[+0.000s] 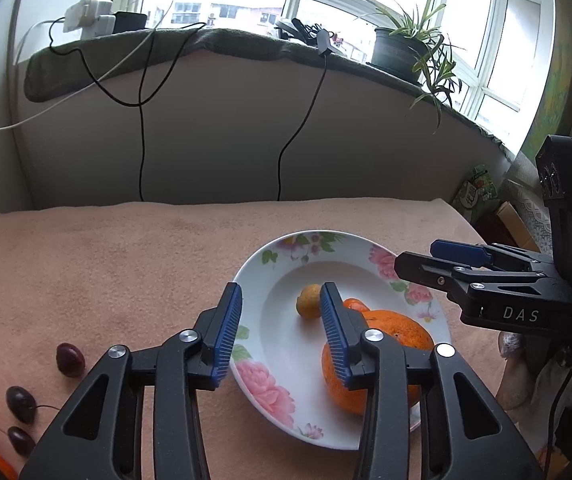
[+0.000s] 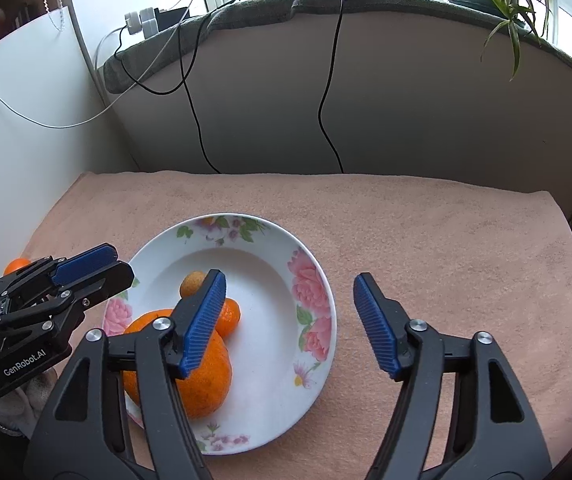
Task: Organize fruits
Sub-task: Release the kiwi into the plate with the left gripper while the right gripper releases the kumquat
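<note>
Three fruits (image 2: 190, 364) below open right gripper (image 2: 286, 320)

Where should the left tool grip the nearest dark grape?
Probably across the short middle of the dark grape, coming down from above. It lies alone on the peach towel, oval and clear of the other grapes, so the sides are free. The left tool is open.

Both wrist cameras close, angled down (toward window wall); shared: floral plate (image 1: 282, 396) (image 2: 309, 264), opposite sides.
</note>
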{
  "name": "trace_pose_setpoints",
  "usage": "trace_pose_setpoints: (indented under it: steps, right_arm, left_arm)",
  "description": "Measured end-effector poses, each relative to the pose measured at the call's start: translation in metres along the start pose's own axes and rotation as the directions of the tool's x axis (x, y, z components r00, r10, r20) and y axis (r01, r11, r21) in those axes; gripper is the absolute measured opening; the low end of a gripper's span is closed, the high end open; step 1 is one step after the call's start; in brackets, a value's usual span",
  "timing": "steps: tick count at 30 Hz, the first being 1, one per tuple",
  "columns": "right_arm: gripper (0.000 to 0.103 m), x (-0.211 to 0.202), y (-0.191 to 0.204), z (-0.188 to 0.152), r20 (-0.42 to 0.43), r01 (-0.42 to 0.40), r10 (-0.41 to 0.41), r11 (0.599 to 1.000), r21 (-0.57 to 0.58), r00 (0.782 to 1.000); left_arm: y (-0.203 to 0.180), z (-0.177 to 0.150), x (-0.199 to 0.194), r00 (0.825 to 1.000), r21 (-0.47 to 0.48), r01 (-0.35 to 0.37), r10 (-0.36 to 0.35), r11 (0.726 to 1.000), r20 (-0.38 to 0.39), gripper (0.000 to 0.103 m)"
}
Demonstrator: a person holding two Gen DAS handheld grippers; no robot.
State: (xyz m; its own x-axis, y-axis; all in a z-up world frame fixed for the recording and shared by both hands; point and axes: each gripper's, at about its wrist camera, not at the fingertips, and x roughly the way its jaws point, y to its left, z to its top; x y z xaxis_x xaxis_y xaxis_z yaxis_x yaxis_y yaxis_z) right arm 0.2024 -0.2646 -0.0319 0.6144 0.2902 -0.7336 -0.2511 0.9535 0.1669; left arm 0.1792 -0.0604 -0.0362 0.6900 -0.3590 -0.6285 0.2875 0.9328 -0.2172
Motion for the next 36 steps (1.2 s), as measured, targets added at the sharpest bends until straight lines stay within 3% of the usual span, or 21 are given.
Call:
trace_pose_setpoints:
  steps: [6, 14, 27, 32, 36]
  right_arm:
    - [0.079, -0.005, 0.0, 0.002, 0.011, 0.012, -0.012, 1.0, -0.001, 1.0]
    - [0.091, -0.02, 0.002, 0.006, 0.057, 0.022, -0.022, 1.0, 0.001, 0.998]
    - [0.091, -0.036, 0.015, 0.009, 0.074, 0.019, -0.019, 1.0, 0.005, 0.997]
    - [0.091, -0.051, 0.027, 0.011, 0.11, -0.007, 0.005, 1.0, 0.024, 0.994]
    - [0.091, -0.065, 0.049, 0.003, 0.141, -0.023, 0.025, 1.0, -0.013, 0.99]
  left_arm:
    - [-0.003, 0.002, -0.01, 0.998, 0.008, -0.029, 0.029, 1.0, 0.047, 0.072]
    - [-0.008, 0.003, -0.022, 0.993, 0.035, -0.083, 0.08, 0.996, 0.092, 0.081]
    - [-0.004, -0.002, -0.046, 0.989, 0.02, -0.1, 0.097, 0.995, 0.108, 0.081]
    - [0.005, -0.007, -0.076, 0.984, 0.006, -0.113, 0.111, 0.994, 0.139, 0.081]
    - [0.014, -0.012, -0.111, 0.97, 0.001, -0.153, 0.15, 0.988, 0.191, 0.081]
